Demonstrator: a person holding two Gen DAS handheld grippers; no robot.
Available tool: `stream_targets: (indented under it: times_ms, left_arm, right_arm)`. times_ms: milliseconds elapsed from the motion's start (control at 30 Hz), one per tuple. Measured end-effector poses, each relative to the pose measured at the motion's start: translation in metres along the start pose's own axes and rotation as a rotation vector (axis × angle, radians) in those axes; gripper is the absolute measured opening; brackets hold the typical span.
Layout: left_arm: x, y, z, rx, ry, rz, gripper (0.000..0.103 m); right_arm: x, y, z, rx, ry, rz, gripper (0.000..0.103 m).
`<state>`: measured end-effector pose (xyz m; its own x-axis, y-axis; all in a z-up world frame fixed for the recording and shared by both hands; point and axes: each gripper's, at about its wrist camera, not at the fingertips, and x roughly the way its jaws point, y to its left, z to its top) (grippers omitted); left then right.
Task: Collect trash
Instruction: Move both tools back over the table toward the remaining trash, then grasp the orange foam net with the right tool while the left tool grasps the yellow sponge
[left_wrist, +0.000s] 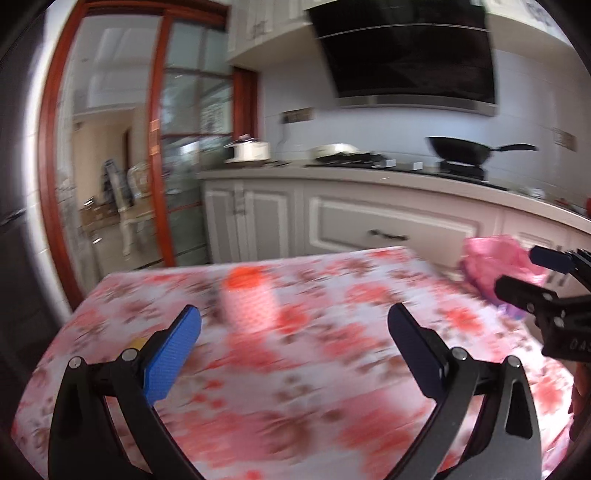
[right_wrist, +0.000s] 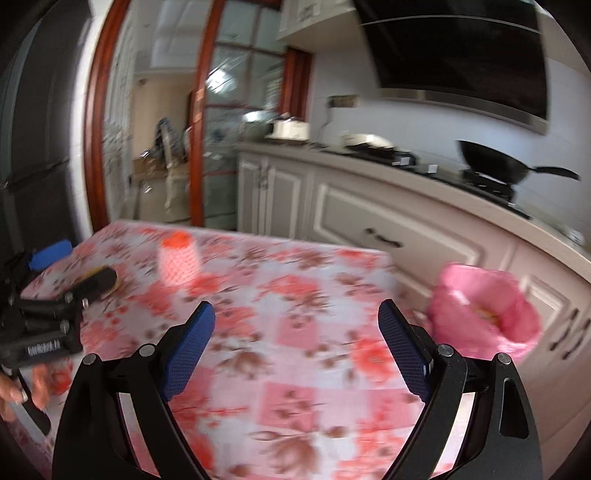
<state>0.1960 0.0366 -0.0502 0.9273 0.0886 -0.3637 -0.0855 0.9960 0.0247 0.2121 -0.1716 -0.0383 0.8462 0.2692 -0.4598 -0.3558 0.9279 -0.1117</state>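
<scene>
Over the table (right_wrist: 295, 369), both grippers (left_wrist: 293, 332) (right_wrist: 295, 332) are wide open, empty; a hasty reach may topple the bottle (right_wrist: 178, 258).

A table with a red and pink floral cloth (left_wrist: 332, 387) stood in a kitchen. Behind it ran white cabinets (left_wrist: 388, 225) under a counter, where a black wok (left_wrist: 461, 151) sat beneath a dark range hood (left_wrist: 406, 51). A red-framed glass door (left_wrist: 159, 147) stood at left

Black-framed left tongs (left_wrist: 293, 325), right tongs (right_wrist: 295, 325), blue textured pads, silver screws
</scene>
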Motion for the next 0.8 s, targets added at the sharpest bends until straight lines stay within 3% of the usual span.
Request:
stream_targets:
  times_ms: [200,400,567,800]
  left_arm:
    - [0.004,0.081,-0.017,-0.105,0.06,0.169,0.098]
    - [0.025,0.133,-0.021,-0.127,0.145,0.286,0.098]
    - [0.045,0.148,-0.026,-0.159,0.206,0.299,0.098]
    - [0.078,0.151,-0.034,-0.117,0.306,0.306,0.098]
  right_arm:
    - [0.038,0.049,0.003,-0.029,0.065,0.095,0.084]
    - [0.093,0.09,0.016,-0.06,0.121,0.148,0.084]
    - [0.143,0.12,0.032,-0.085,0.154,0.188,0.084]
    - [0.215,0.146,0.047,-0.086,0.253,0.231,0.084]
